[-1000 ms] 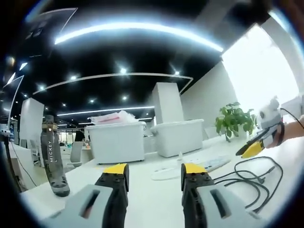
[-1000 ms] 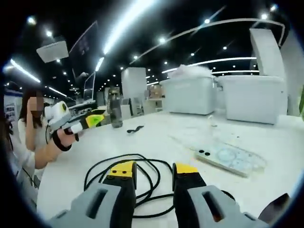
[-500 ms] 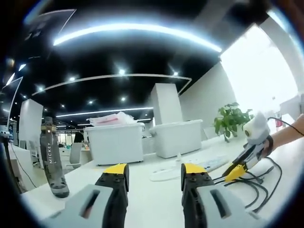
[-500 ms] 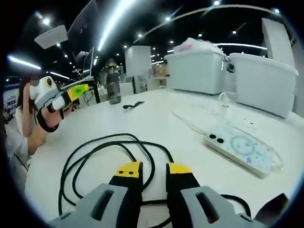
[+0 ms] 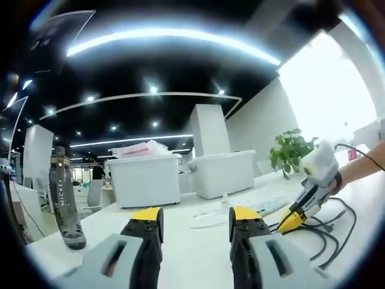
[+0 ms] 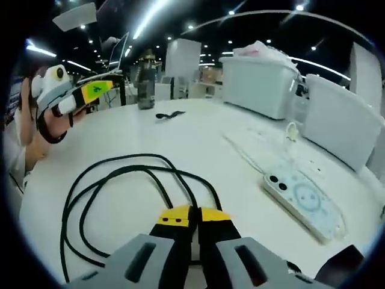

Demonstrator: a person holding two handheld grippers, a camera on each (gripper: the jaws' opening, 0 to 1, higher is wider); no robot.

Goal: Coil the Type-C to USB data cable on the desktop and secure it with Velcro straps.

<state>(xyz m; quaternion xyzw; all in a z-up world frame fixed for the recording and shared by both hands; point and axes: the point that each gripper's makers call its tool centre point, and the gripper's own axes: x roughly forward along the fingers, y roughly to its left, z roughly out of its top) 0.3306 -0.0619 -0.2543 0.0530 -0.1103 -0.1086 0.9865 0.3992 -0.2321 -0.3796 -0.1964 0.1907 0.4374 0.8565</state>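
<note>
I am working over a white desk [image 6: 180, 150], which I am taking as my landmark. At its far edge two large white storage bins [image 6: 258, 84] are standing side by side, the same bins [image 5: 147, 180] showing beyond my left fingers, with a green potted plant [image 5: 293, 150] further along that edge.

The black data cable [image 6: 120, 180] is lying loose on the desk in several wide, open loops, not yet gathered into a tight coil. In the left gripper view the cable [image 5: 325, 232] is spreading across the desk under the other tool.

A phone in a pale patterned case [image 6: 301, 201] is lying flat on the desk beside the loops, with a white cord running from it toward the bins. A dark bottle [image 5: 65, 201] marked MICKEY is standing upright on the desk, well apart from the cable. A small black strap [image 6: 168, 114] is lying on the desk near that bottle.

My right gripper [image 6: 191, 218] is sitting low over the desk with its yellow tips pressed together right at a strand of the cable; I cannot tell whether the strand is pinched between them. The right gripper [image 5: 290, 221] is pointing down onto the loops. My left gripper [image 5: 197, 218] is held above the desk with its fingers spread apart, grasping nothing; the left gripper [image 6: 90, 93] is raised off the desk, near the bottle.
</note>
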